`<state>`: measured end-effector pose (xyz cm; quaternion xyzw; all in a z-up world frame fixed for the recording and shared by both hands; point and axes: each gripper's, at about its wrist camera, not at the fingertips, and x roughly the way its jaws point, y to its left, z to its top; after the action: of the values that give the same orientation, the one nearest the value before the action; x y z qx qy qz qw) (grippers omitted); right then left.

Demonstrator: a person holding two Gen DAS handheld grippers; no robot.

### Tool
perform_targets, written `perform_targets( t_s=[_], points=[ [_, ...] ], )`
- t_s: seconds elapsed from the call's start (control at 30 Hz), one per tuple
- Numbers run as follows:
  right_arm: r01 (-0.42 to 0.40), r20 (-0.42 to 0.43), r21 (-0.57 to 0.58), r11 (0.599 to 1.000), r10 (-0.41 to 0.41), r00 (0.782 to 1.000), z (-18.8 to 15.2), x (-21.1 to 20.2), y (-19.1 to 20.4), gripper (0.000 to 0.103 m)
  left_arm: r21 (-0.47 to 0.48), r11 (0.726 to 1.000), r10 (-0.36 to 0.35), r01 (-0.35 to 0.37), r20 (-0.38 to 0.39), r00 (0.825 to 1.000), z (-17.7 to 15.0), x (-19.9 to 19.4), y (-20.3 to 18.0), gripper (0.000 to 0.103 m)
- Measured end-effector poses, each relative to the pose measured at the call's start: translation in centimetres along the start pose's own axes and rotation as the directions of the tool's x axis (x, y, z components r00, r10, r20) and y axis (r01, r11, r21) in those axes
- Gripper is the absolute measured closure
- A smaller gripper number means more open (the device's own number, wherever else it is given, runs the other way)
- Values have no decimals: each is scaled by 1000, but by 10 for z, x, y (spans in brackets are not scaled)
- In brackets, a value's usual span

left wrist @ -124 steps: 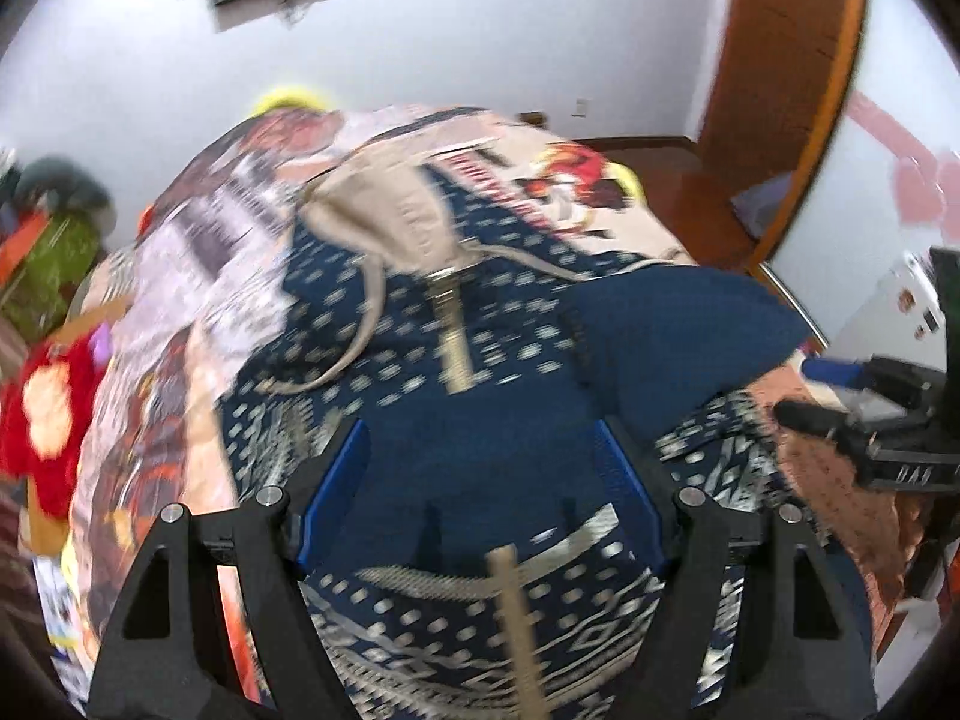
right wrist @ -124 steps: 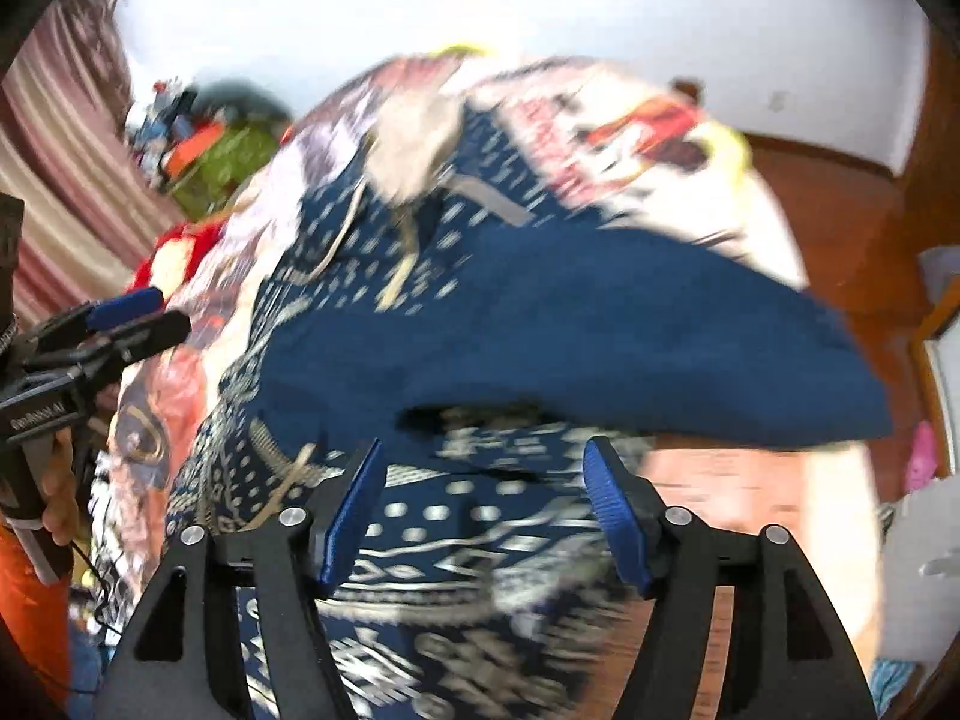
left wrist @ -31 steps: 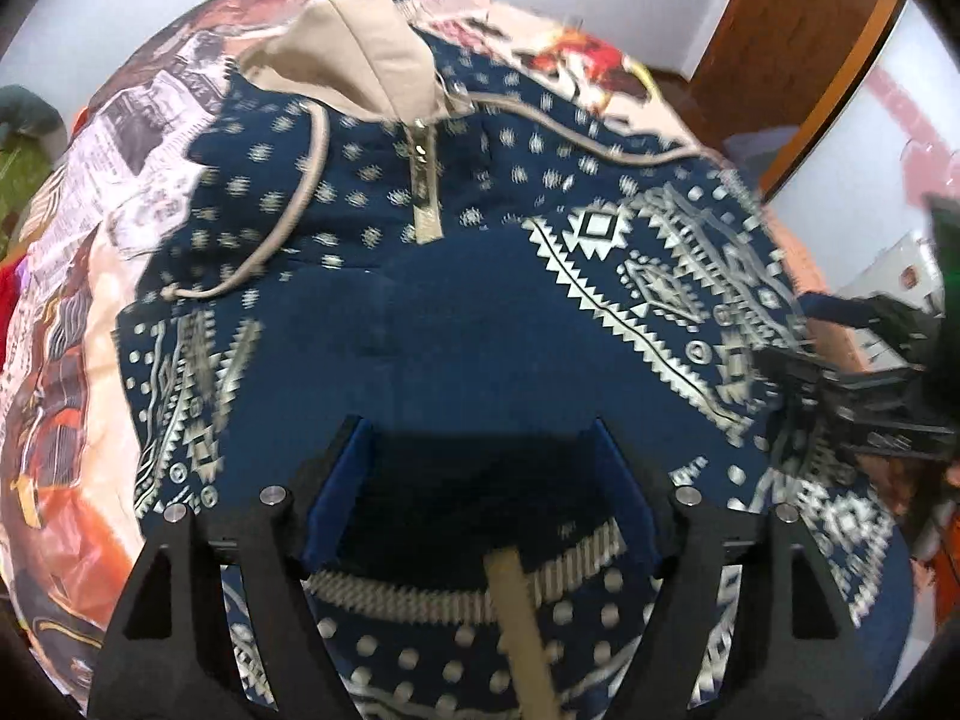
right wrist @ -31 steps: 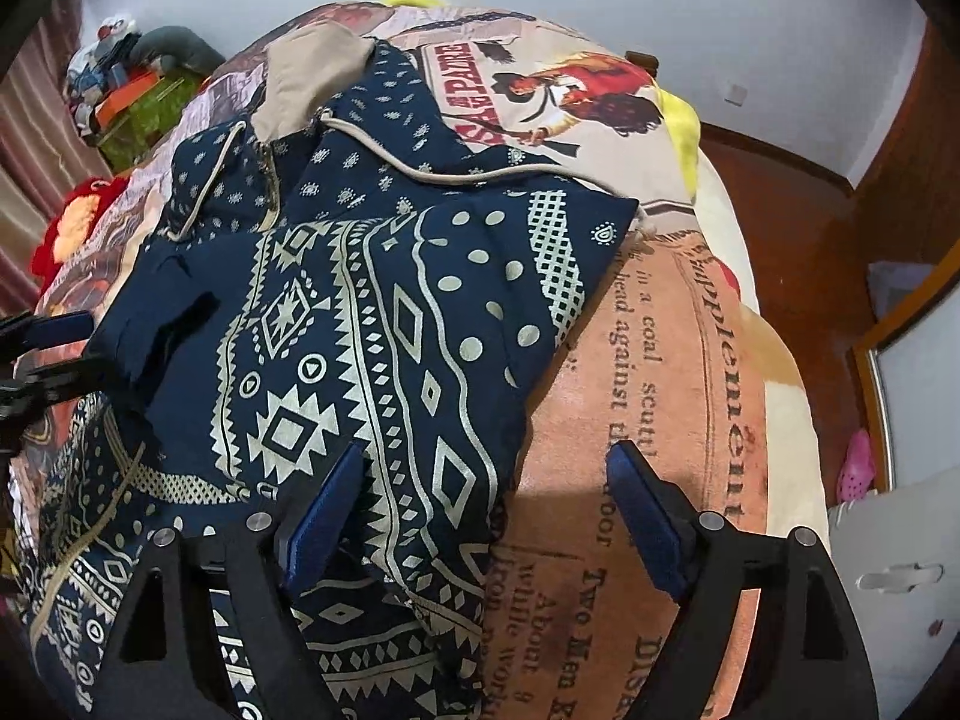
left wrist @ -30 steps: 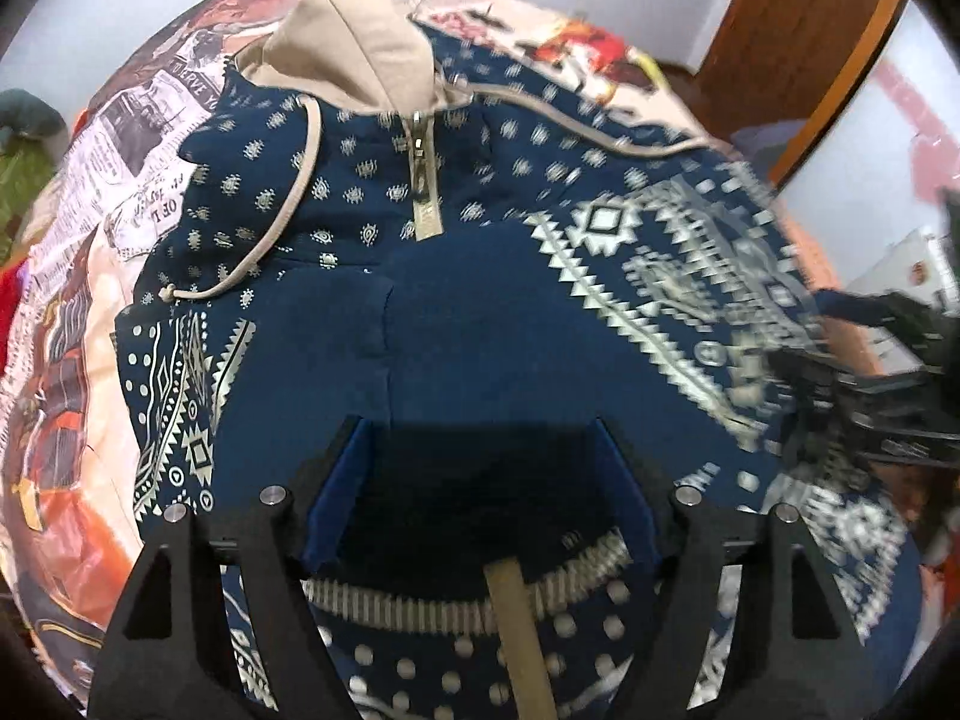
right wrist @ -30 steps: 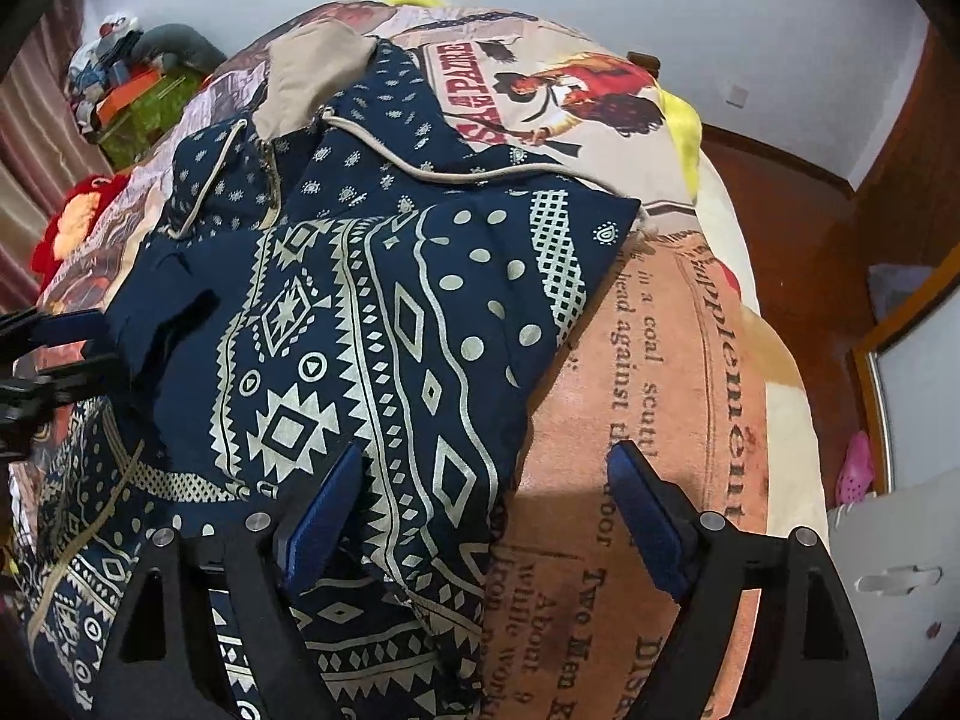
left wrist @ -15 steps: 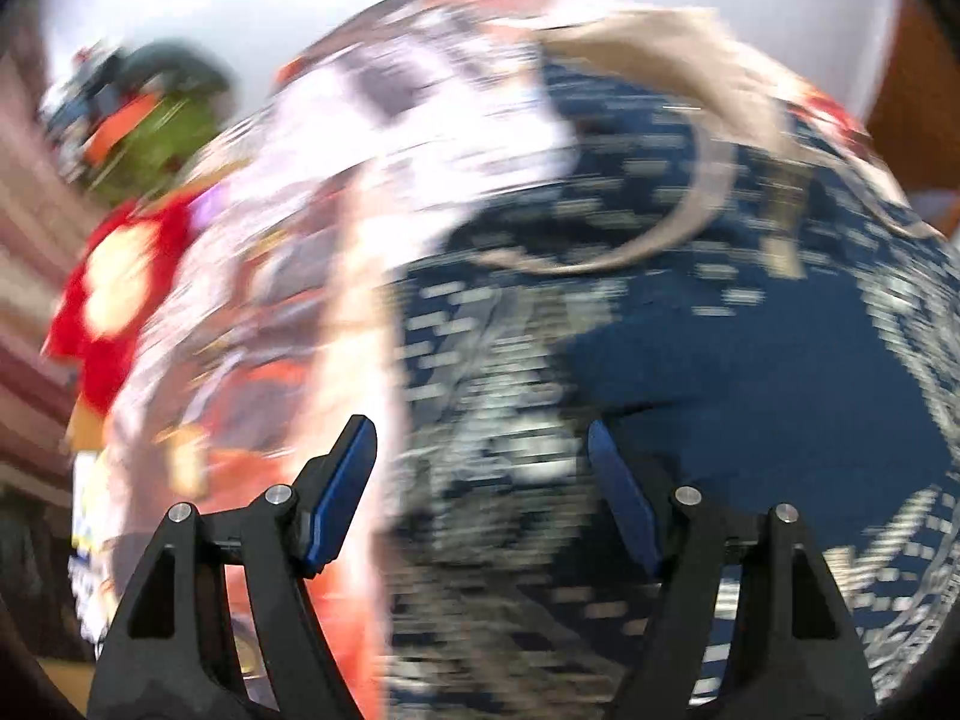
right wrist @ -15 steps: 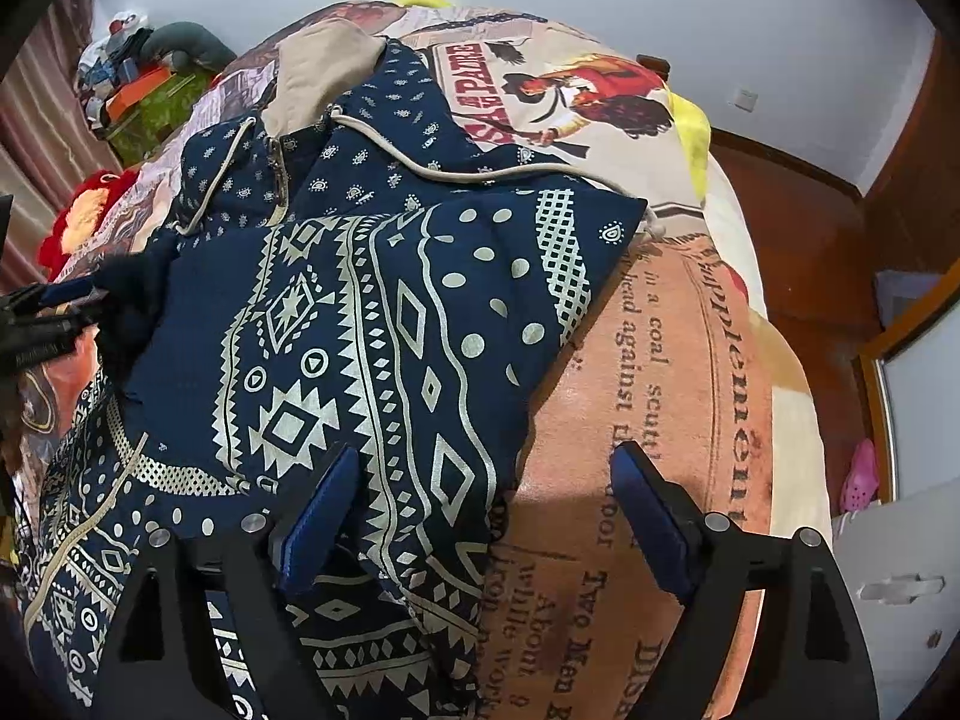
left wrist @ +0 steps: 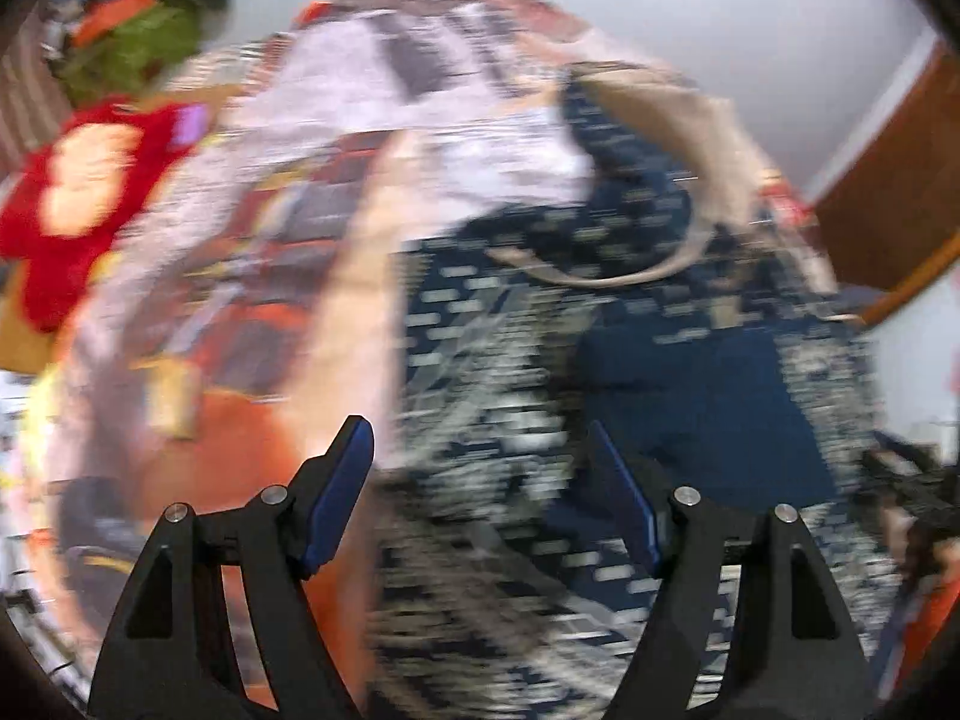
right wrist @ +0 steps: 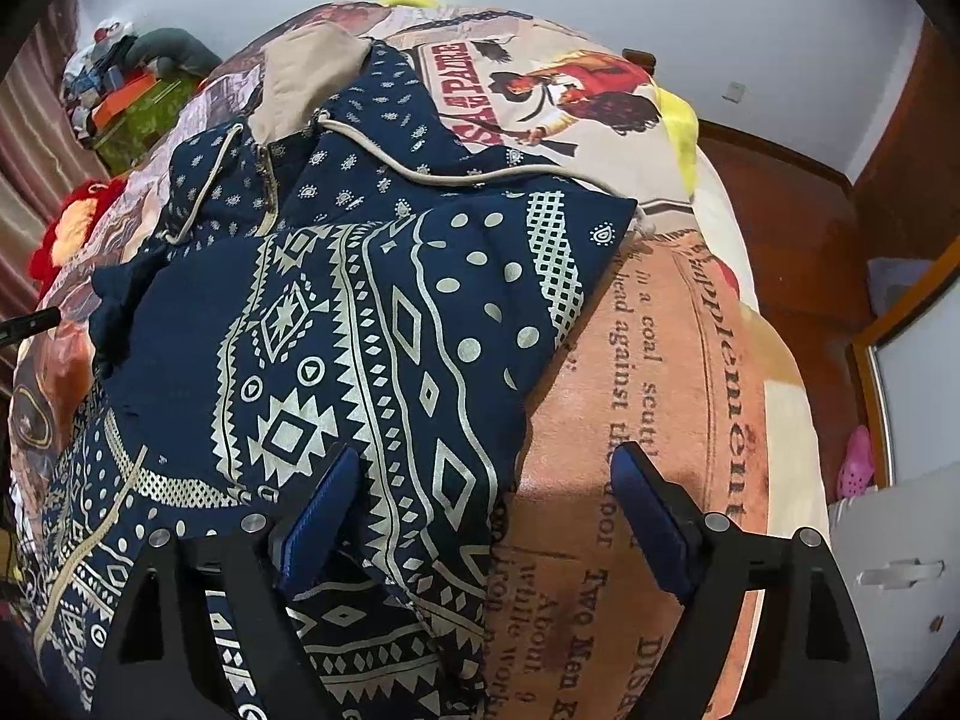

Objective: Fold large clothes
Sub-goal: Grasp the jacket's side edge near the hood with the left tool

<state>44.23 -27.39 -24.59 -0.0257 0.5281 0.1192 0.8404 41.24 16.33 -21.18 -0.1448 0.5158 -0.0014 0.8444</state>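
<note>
Navy patterned hoodie (right wrist: 360, 324) lies spread on the bed (right wrist: 678, 372), tan hood (right wrist: 306, 81) at the far end toward the wall, one patterned panel folded over its middle. Tan drawstring (right wrist: 456, 177) trails across the chest to the hoodie's right edge, zipper (right wrist: 264, 192) just below the hood.

My right tool (right wrist: 480, 519) hangs over the hoodie's near right edge, blue pads spread wide, nothing between them being pinched: left pad over the patterned fabric, right pad over bare bedcover. My left tool (left wrist: 480, 480) is over the hoodie's left edge, pads spread too, nothing gripped; left pad over the bedcover, right pad over navy cloth. In the right wrist view only a dark tip of the left tool pokes in at the hoodie's far left.

Writing on the bedcover right of the hoodie: "Supplement", "a coal", "against", "Two Men" readable, rest too warped. Beyond the hoodie's shoulder a red banner reads roughly "ISA PATRIE", next to a printed rider picture.

Left wrist view is heavily motion-blurred; pattern and bedcover print there can't be read. Hoodie's near hem is cut off behind my tools. Red plush (right wrist: 66, 222) and a green pile (right wrist: 138, 114) sit left of the hoodie, off the bed, details unclear.
</note>
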Motion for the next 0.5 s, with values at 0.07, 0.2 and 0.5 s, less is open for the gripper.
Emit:
perform_targets(
  t_s=[0.07,0.2,0.5],
  points=[
    [-3,-1,2,1000,3,1000,0,-1,2,18,-32,995,-99,99,-15,995,7,7,-12,29],
    [-1,-1,-12,1000,1,1000,-1,-3,5,18,-127,978,-176,167,-59,983,20,42,-25,30],
    [12,23,-32,999,-11,1000,-4,-13,-1,18,-151,968,-212,203,-47,976,24,62,-27,90]
  ],
)
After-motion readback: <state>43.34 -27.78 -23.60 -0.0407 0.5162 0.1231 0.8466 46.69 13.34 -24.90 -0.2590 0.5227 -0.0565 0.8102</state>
